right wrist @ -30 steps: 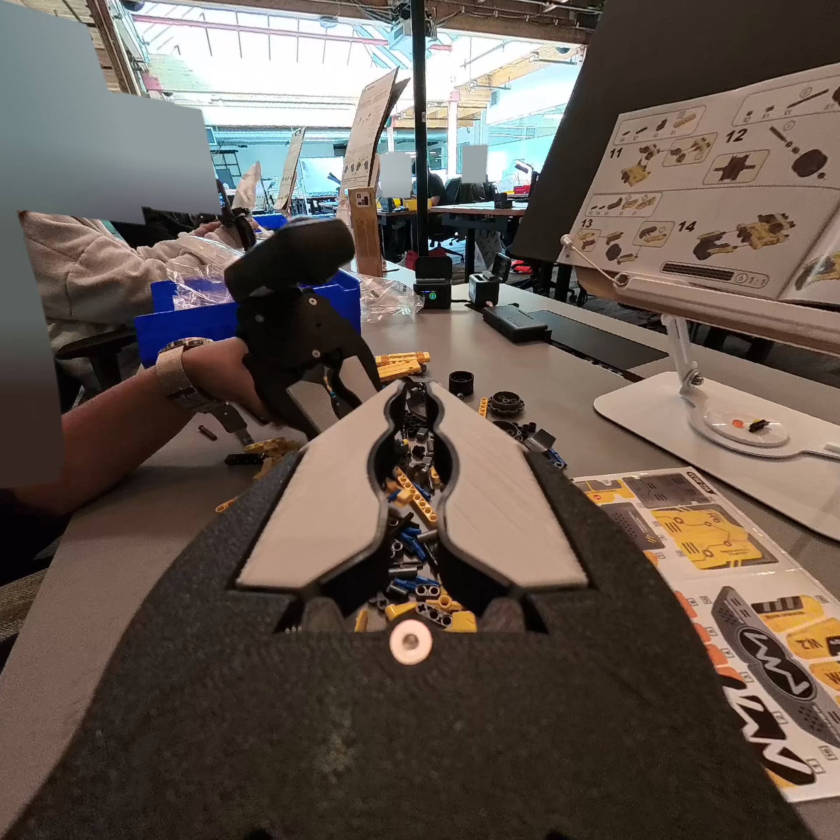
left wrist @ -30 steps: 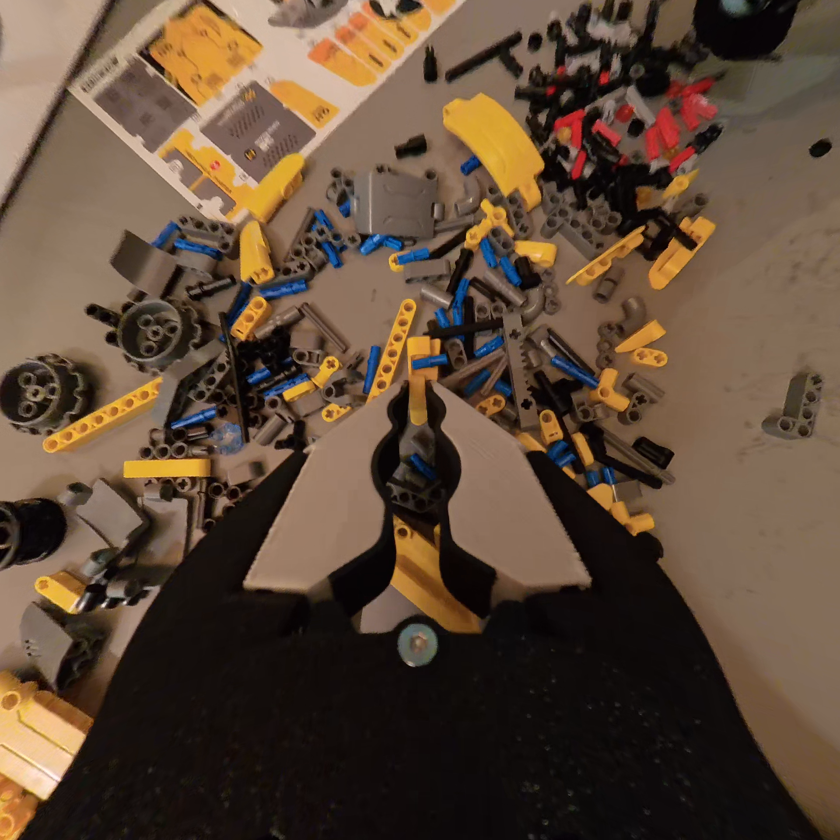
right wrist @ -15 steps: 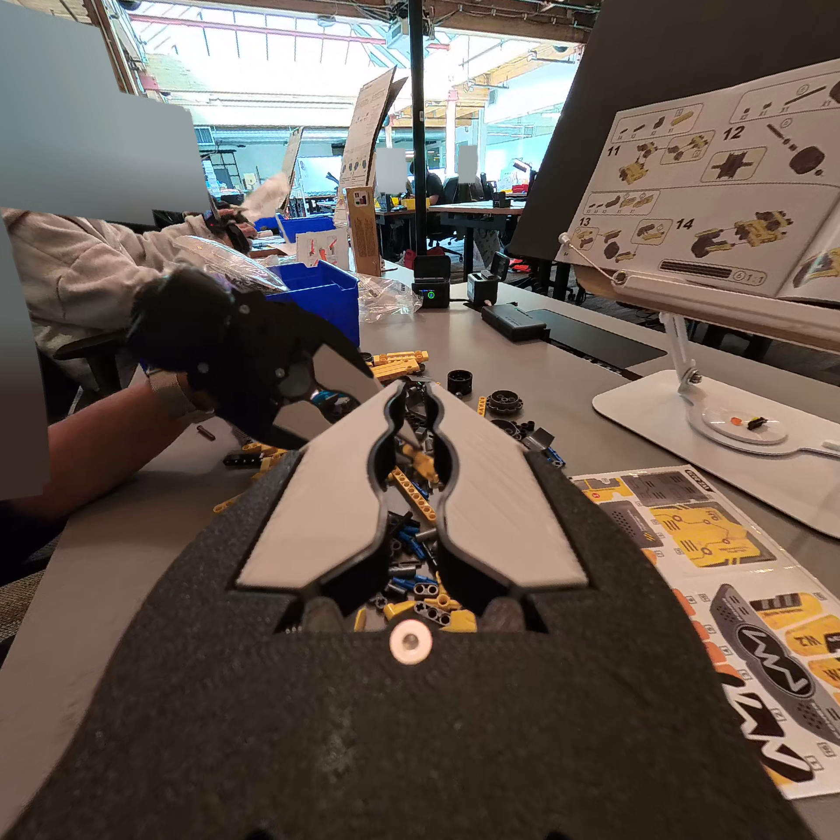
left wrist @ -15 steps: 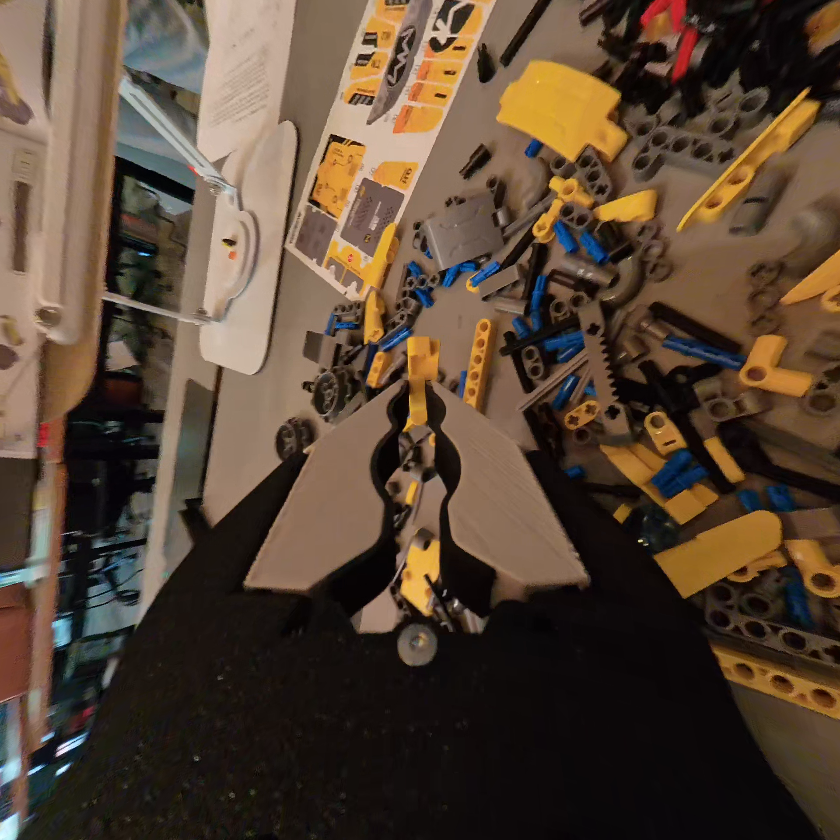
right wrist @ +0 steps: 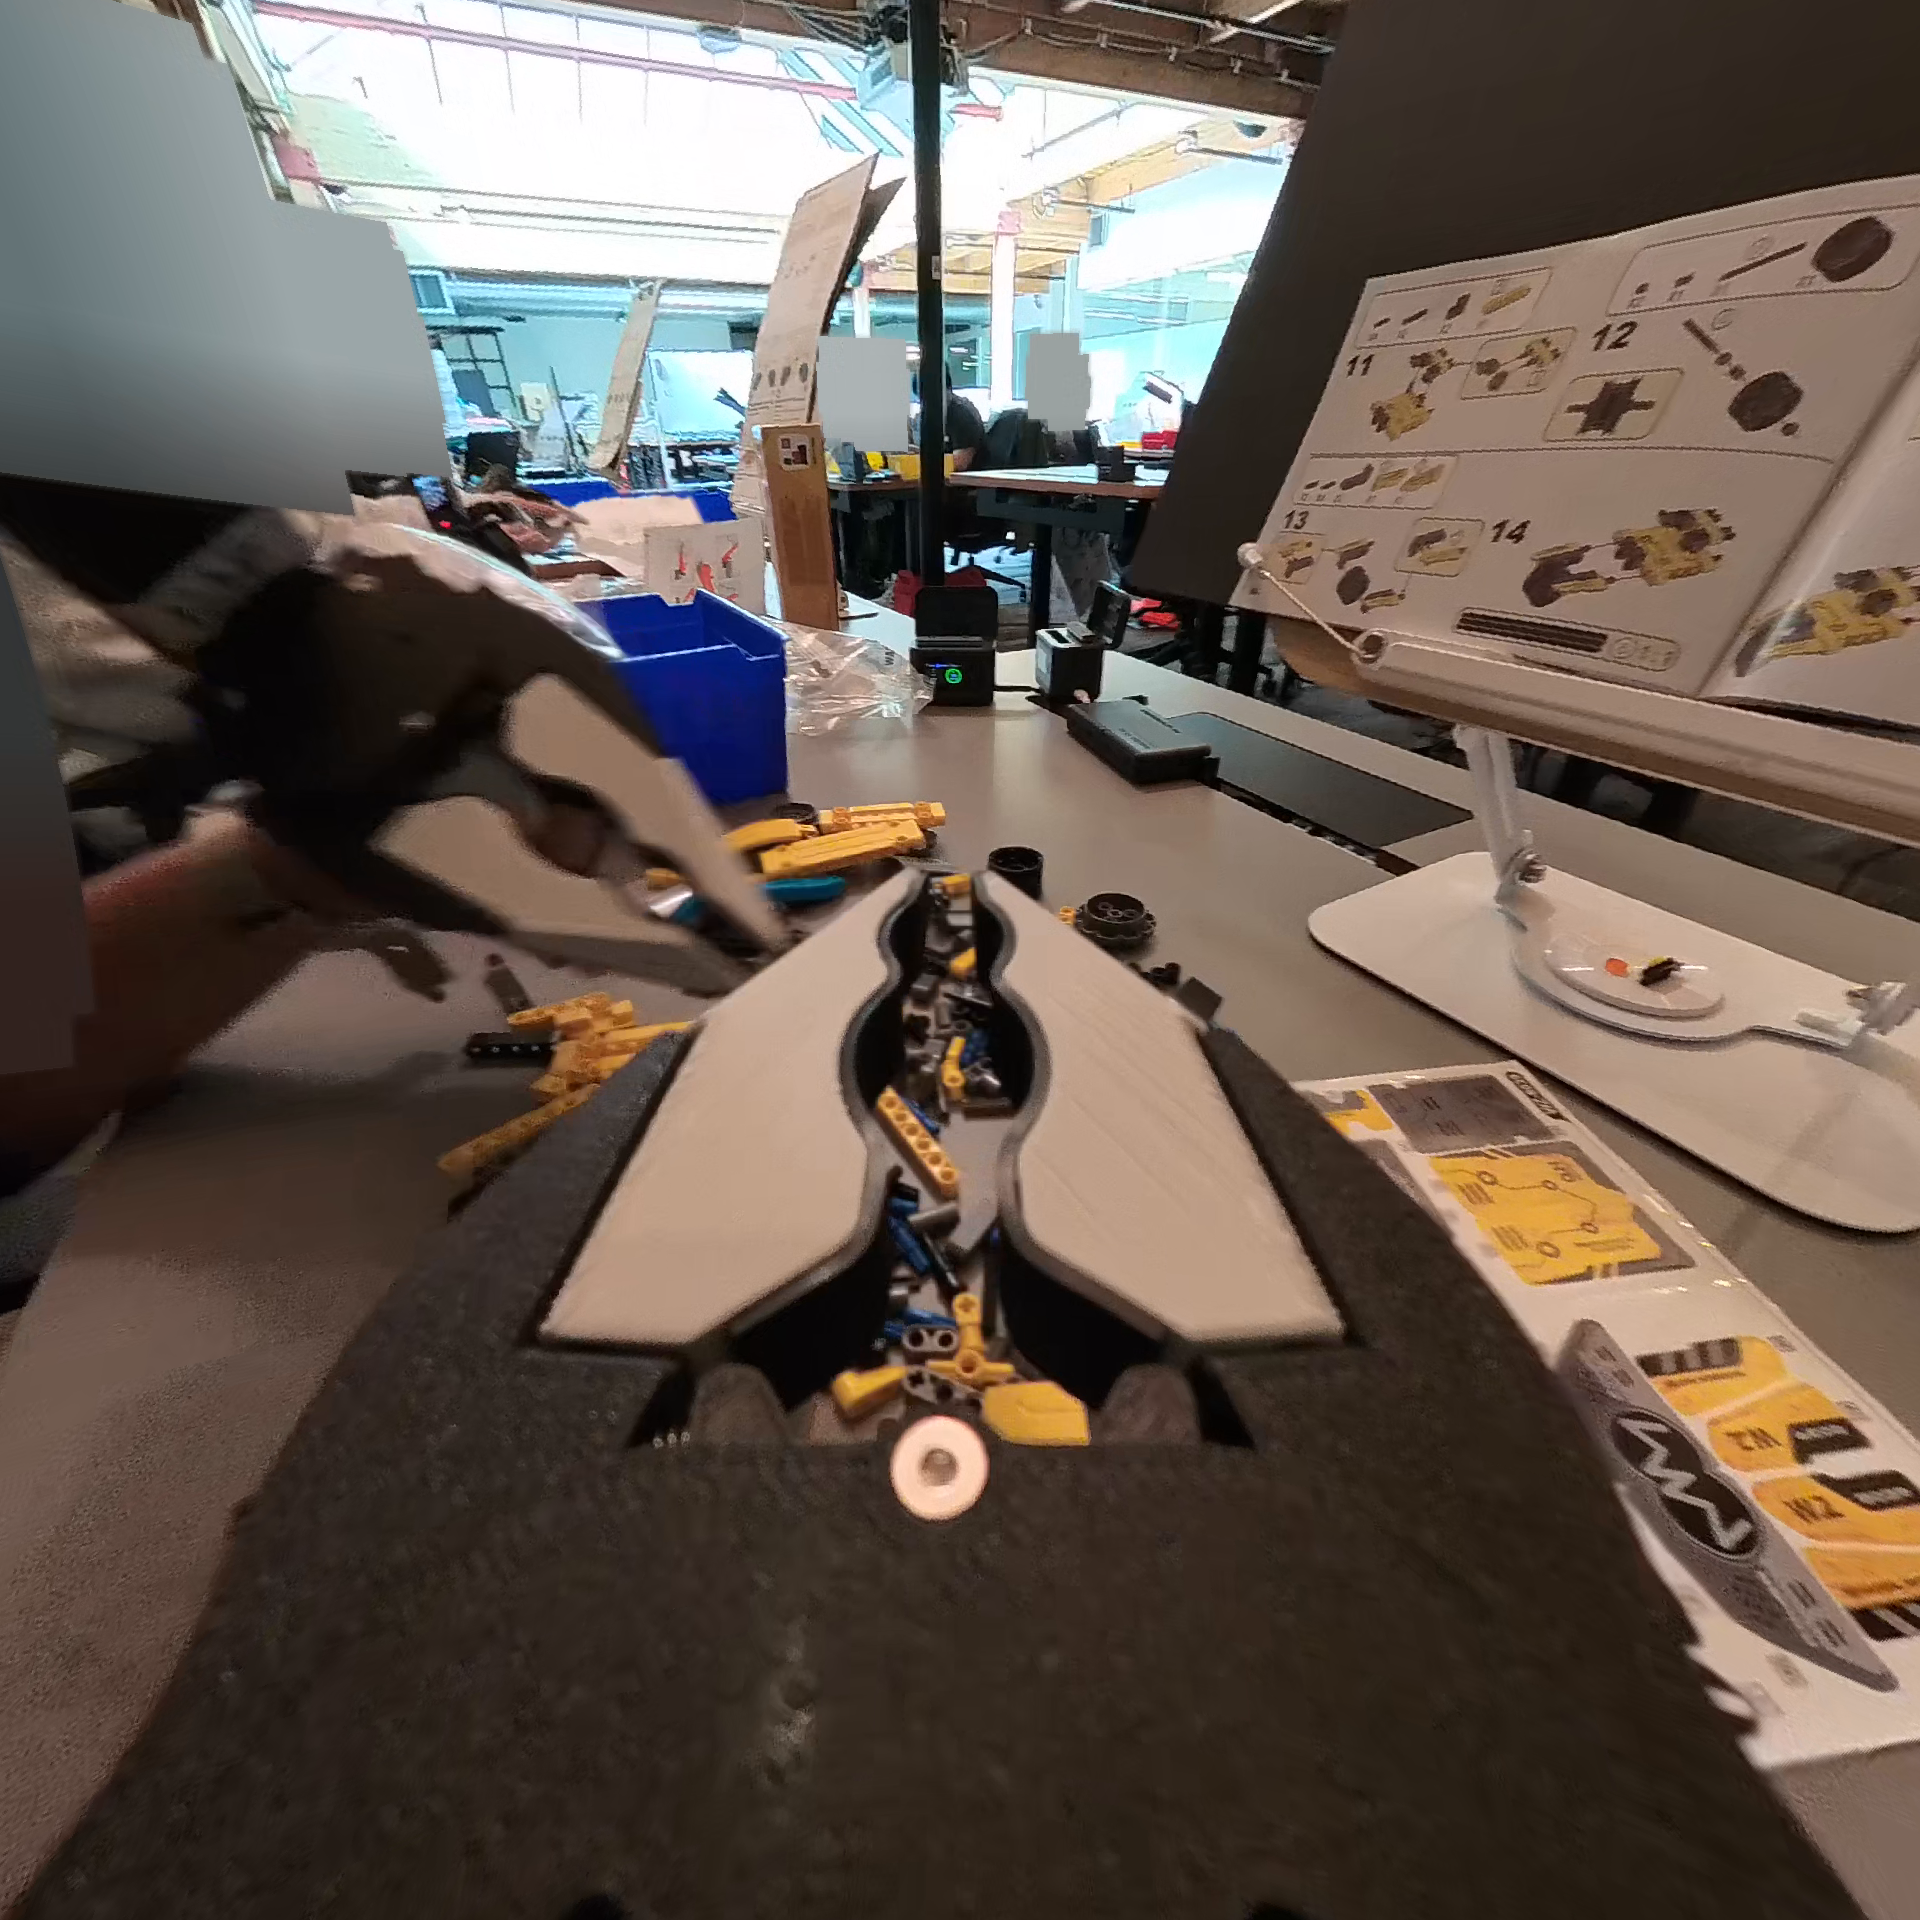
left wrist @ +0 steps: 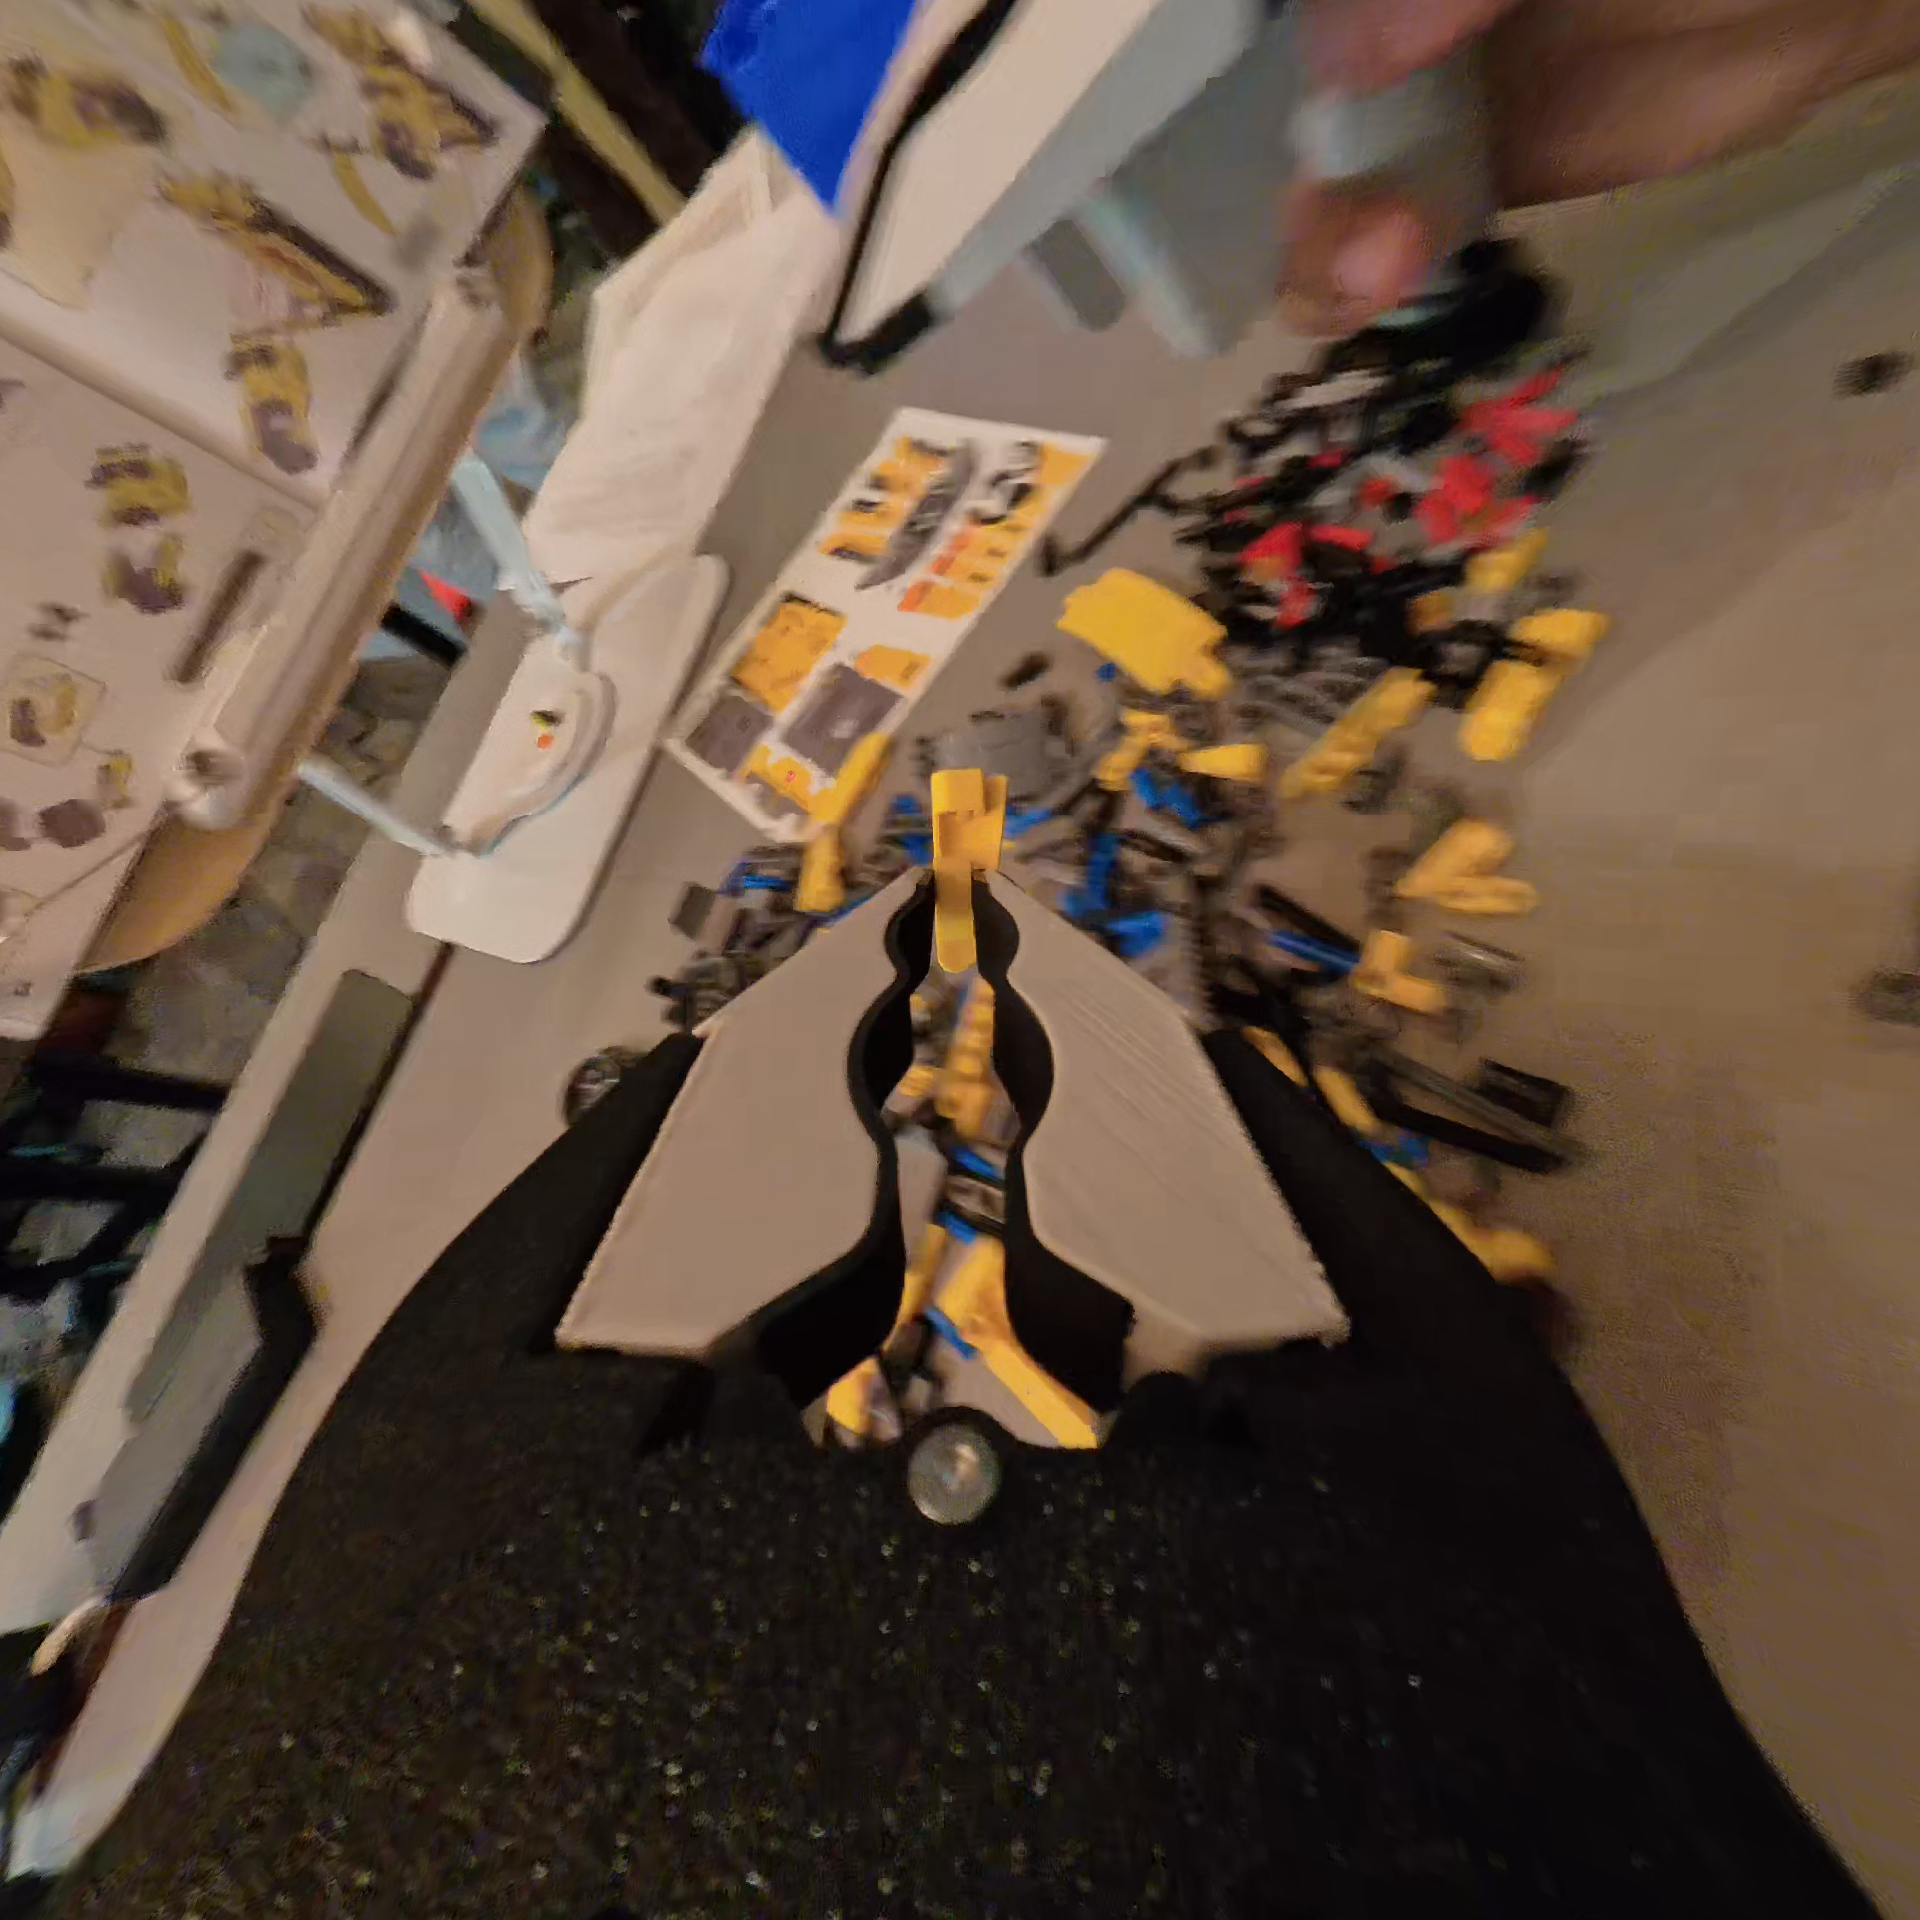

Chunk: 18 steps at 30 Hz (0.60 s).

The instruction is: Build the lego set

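Grey table (right wrist: 1039,769), instruction booklet on white stand (right wrist: 1621,997), sticker sheet (right wrist: 1558,1226), loose pile of yellow, blue, black building parts (left wrist: 1299,831). Left gripper (left wrist: 954,883) tilted above the pile, fingers pinched on a small yellow piece (left wrist: 961,831) at the tips. Right gripper (right wrist: 951,883) low and level over the parts, fingers nearly together, holding nothing I can see

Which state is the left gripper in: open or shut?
Shut: the left gripper pinches a yellow piece between its closed fingertips, above the scattered parts.
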Tool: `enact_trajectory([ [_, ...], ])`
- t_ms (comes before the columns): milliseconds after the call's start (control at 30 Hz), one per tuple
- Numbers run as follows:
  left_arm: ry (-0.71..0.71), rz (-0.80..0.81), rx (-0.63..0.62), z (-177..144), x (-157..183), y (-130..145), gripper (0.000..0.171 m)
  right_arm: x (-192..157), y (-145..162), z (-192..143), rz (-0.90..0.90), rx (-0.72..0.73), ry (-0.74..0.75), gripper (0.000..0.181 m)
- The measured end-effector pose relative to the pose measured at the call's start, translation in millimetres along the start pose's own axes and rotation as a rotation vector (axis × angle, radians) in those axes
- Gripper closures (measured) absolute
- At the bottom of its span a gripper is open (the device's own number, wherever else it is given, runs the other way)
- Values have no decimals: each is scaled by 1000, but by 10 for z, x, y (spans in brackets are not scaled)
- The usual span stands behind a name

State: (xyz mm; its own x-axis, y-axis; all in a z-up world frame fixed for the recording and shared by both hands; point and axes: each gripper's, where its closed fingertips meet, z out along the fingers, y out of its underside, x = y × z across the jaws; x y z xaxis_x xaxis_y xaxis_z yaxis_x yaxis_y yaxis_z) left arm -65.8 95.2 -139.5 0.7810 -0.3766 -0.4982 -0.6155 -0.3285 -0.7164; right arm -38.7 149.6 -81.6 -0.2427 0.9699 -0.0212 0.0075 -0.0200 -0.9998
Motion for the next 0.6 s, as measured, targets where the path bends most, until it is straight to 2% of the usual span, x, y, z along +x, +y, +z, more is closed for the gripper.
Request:
enact_trajectory([
  [200, 434, -108, -95, -704, 1208, 242, 165, 4, -80, -32, 83, 48, -31, 174],
  [300, 525, -127, -197, -842, 1574, 461, 165, -54, -169, -56, 134, 87, -67, 173],
  [367, 537, -122, -230, -841, 1667, 553, 165, -89, -248, -84, 189, 121, -100, 173],
  [433, 554, -138, -204, -840, 1685, 525, 165, -81, -293, -110, 202, 135, -101, 173],
  [533, 545, -137, -196, -824, 1629, 499, 163, -16, -294, -131, 126, 124, -52, 174],
  [600, 514, -154, -175, -807, 1540, 448, 154, -1, -281, -130, 85, 113, -32, 174],
])
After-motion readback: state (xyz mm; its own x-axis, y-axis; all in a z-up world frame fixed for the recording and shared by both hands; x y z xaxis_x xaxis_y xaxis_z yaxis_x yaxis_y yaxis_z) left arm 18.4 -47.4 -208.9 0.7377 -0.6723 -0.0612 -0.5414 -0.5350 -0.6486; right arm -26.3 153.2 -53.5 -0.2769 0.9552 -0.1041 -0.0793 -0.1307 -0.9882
